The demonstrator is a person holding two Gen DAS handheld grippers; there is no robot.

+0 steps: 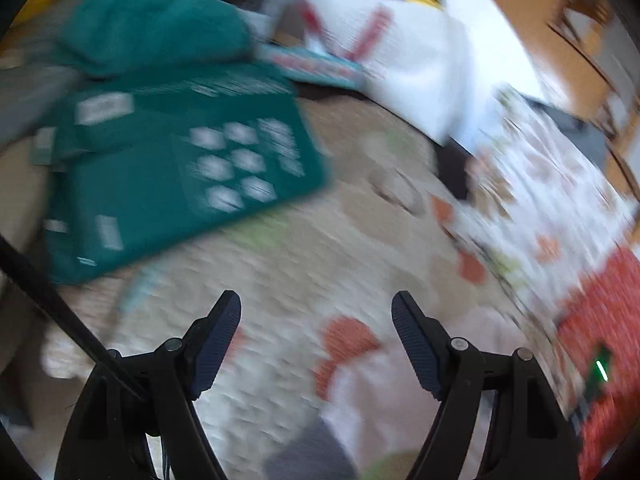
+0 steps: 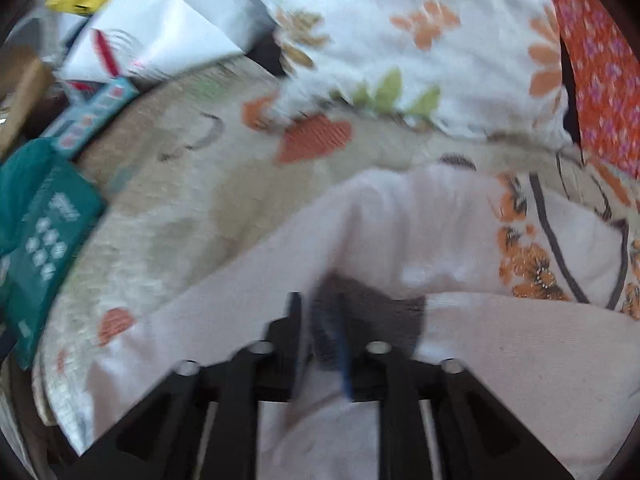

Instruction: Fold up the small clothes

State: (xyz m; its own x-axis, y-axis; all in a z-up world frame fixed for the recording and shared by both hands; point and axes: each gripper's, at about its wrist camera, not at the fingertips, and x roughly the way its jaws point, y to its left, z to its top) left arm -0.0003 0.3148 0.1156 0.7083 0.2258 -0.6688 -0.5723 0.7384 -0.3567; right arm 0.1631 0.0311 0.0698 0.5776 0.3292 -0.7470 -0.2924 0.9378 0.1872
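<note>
A pale pink small garment [image 2: 400, 220] with an orange flower print lies on a beige patterned bedspread [image 2: 168, 208]. My right gripper [image 2: 318, 320] is shut on the pink garment's fabric, its fingers close together with cloth between them. In the left wrist view my left gripper [image 1: 316, 312] is open and empty, hovering over the bedspread [image 1: 280, 280]; part of the pink garment [image 1: 380, 392] lies just ahead between its fingers. Both views are blurred by motion.
A teal flat package [image 1: 172, 168] and a teal bundle [image 1: 152, 20] lie at the far left. White bags [image 1: 400, 52] sit behind. A white floral pillow [image 2: 420, 40] and red patterned cloth [image 2: 600, 72] lie to the right.
</note>
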